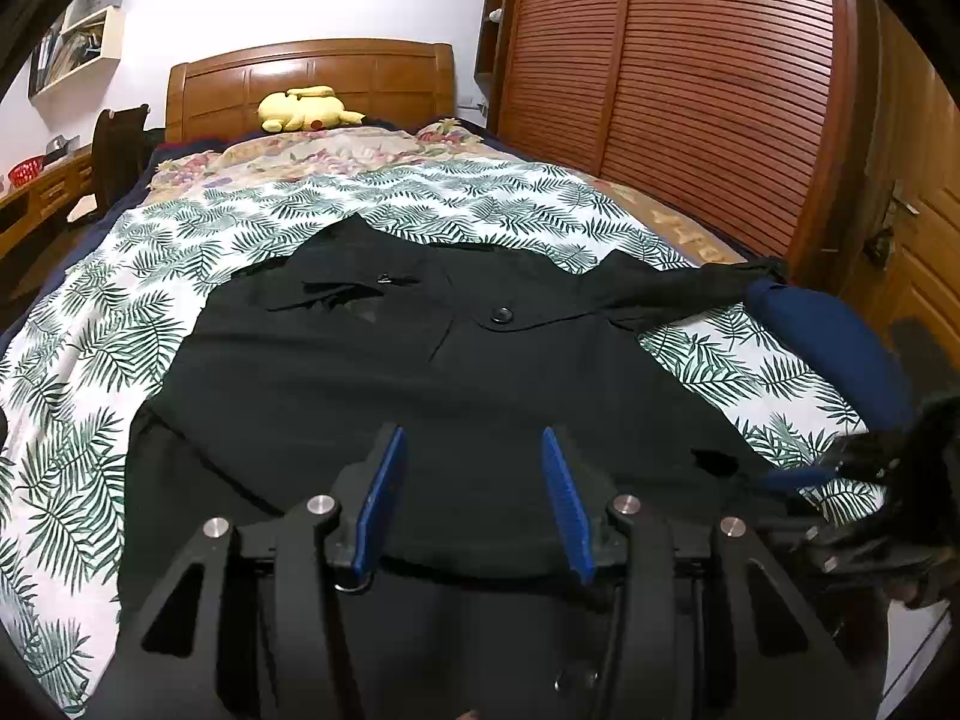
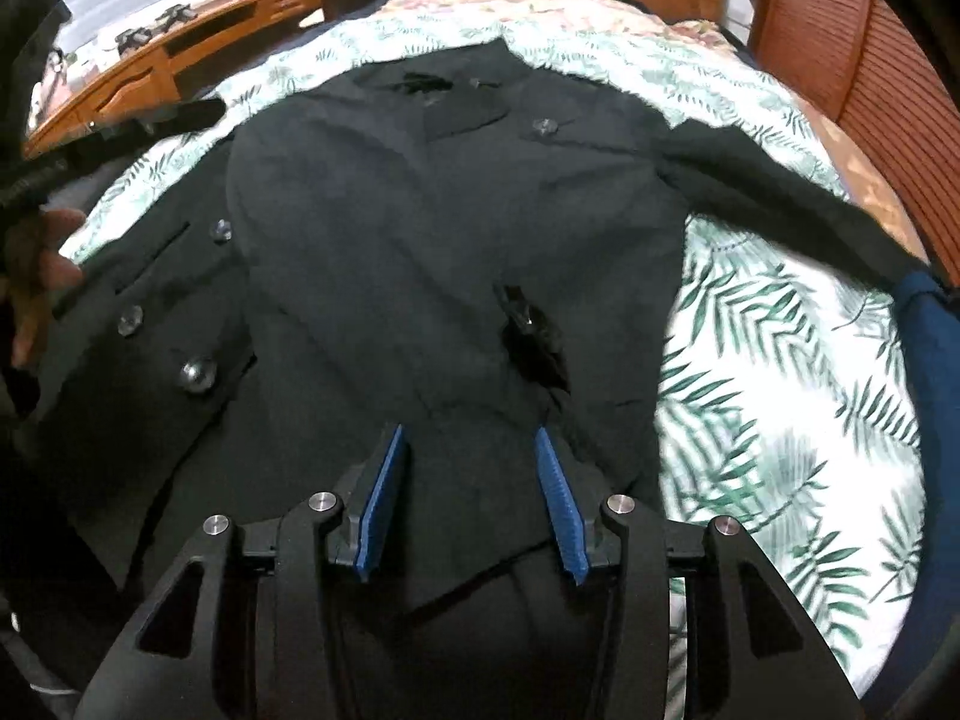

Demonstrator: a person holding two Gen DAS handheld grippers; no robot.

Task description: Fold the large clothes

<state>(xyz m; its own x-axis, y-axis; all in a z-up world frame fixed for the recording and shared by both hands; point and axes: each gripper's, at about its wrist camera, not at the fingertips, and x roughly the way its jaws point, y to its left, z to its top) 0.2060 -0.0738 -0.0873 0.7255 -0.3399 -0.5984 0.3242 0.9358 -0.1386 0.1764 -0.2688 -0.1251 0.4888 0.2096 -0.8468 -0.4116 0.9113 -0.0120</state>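
Both blue-padded tongs, left (image 1: 471,450) and right (image 2: 468,450), gape empty over black buttoned coat (image 1: 390,372) on leaf-print bedsheet (image 1: 108,312); wooden headboard (image 1: 312,78), louvred wardrobe (image 1: 690,90) beyond.

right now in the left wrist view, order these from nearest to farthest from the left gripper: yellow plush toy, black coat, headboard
1. black coat, spread on the bed directly under the left gripper
2. yellow plush toy, at the far end of the bed
3. headboard, just behind the toy
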